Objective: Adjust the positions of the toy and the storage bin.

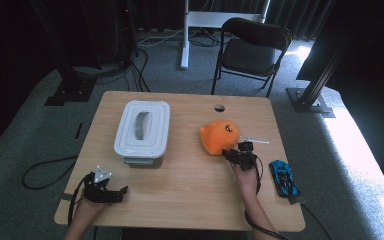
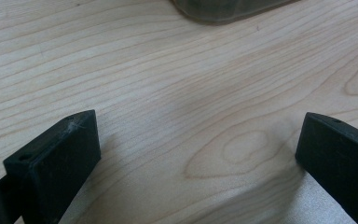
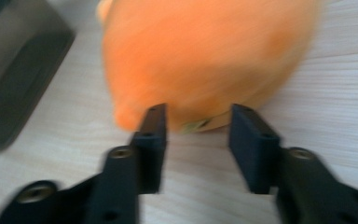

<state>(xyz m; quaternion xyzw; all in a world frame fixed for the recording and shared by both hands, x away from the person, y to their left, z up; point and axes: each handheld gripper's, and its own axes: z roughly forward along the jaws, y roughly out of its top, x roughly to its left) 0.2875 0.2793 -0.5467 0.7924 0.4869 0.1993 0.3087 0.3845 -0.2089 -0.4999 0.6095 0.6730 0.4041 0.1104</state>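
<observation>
Your right gripper (image 1: 238, 152) sits at the near edge of the orange plush toy (image 1: 220, 136), jaws parted and aimed at its lower rim; in the right gripper view the two pads frame a small tag or seam at the toy's base (image 3: 200, 60), and I can't tell whether the tips already touch the fabric. Nothing is pinched between them yet.

The main risk is a shallow bite. The plush is soft and rounded, so if you close only on the fringe of fabric near the table, the pads may take a fold that slips out as you lift, or the toy may roll toward the far edge. Pushing forward with the jaws this low could also just shove it across the wooden table (image 1: 190, 190) rather than enclose it. The blur in that view hints at a quick approach, which makes a nudge more likely.

The toy lies right of centre on the table, between the lidded white container (image 1: 142, 131) on the left half and the blue toy car (image 1: 284, 178) near the right edge.

Your right forearm comes in from the near edge, angled slightly left, gripper tilted forward and down. Your left gripper (image 1: 111, 191) rests low by the near-left corner, jaws wide apart over bare wood (image 2: 191, 140), holding nothing.
</observation>
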